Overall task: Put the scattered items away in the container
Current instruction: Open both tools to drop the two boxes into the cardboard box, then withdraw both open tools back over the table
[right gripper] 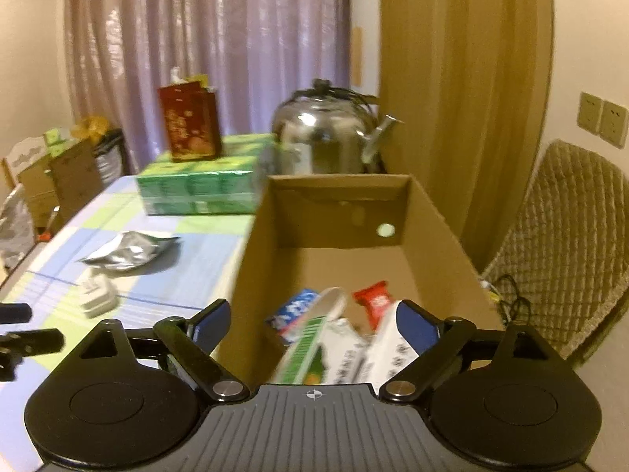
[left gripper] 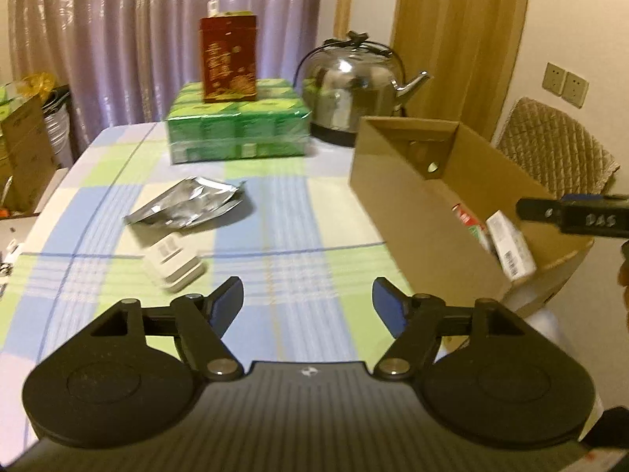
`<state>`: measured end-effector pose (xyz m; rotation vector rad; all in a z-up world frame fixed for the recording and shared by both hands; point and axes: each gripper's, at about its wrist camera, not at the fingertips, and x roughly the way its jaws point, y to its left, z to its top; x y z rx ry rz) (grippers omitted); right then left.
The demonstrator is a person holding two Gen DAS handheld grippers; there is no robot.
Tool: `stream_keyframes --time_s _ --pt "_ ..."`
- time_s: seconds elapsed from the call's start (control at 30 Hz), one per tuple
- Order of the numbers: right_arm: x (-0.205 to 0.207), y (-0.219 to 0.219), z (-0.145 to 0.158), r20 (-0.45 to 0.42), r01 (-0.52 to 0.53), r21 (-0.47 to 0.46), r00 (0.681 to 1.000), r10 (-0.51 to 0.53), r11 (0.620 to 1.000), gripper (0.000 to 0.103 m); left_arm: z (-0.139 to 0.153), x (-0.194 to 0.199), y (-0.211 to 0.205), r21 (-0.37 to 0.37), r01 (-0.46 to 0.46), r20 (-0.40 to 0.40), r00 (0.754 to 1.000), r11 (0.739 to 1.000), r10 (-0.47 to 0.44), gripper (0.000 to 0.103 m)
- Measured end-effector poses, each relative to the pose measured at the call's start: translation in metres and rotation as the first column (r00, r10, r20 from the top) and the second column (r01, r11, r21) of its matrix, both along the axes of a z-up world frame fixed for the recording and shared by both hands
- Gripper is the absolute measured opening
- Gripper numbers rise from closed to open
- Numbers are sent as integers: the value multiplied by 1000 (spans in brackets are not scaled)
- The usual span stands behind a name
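Tabletop (left gripper: 275, 212): wearing a checked cloth, carrying everything below.
Cardboard box (right gripper: 251, 275): standing open at the right edge, holding a red packet (right gripper: 373, 299), a blue packet (right gripper: 297, 308), a green-striped carton (right gripper: 310, 344) and white cartons (right gripper: 387, 354).
Green pack (left gripper: 236, 126): sitting at the far end, bearing a red tin (left gripper: 228, 59); kettle (left gripper: 350, 78) just beside.
Foil pouch (left gripper: 184, 202): lying outside the box.
White case (left gripper: 175, 261): lying near the pouch.
Left tool (left gripper: 306, 301): hovering over the cloth, jaws apart, gripping nothing.
Right tool (right gripper: 312, 324): hanging above the box, jaws apart.
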<state>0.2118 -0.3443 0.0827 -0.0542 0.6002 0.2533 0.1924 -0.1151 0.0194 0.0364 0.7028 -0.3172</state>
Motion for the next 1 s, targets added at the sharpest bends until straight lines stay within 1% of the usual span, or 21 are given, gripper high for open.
stream_keyframes --time_s 0.13,0.3,0.37,0.47,0.6,0.67,0.8,0.93,1.0 --pt "-20 25 3 -2 -73 -14 997 73 997 92 2 -17 24 0 -31 1 1000 1000 31 72" --pt "-38 55 4 -3 -152 -44 988 152 987 95 5 -33 52 19 -57 12 998 998 56 74" --pt "-41 66 5 -6 -177 -55 984 177 983 96 5 -37 64 16 -70 11 998 997 70 77" --pt "-43 80 4 -8 -209 -72 978 209 975 97 2 -40 80 20 -81 5 997 997 81 78" --pt "-39 100 2 -26 -272 -110 962 271 956 97 -6 -38 94 36 -65 -11 998 997 65 81" --pt "-33 112 2 -32 -317 -145 948 315 937 97 -12 -32 100 51 -39 -13 999 998 39 81" --pt "-10 136 0 -59 -418 -215 908 415 883 97 -24 -8 110 89 17 -15 1000 996 -16 81" --pt "23 166 -9 -104 -534 -289 843 528 795 97 -39 32 115 120 117 -17 993 986 -116 81" --pt "42 182 -16 -130 -590 -333 801 584 736 97 -48 56 116 154 170 -18 985 973 -169 82"
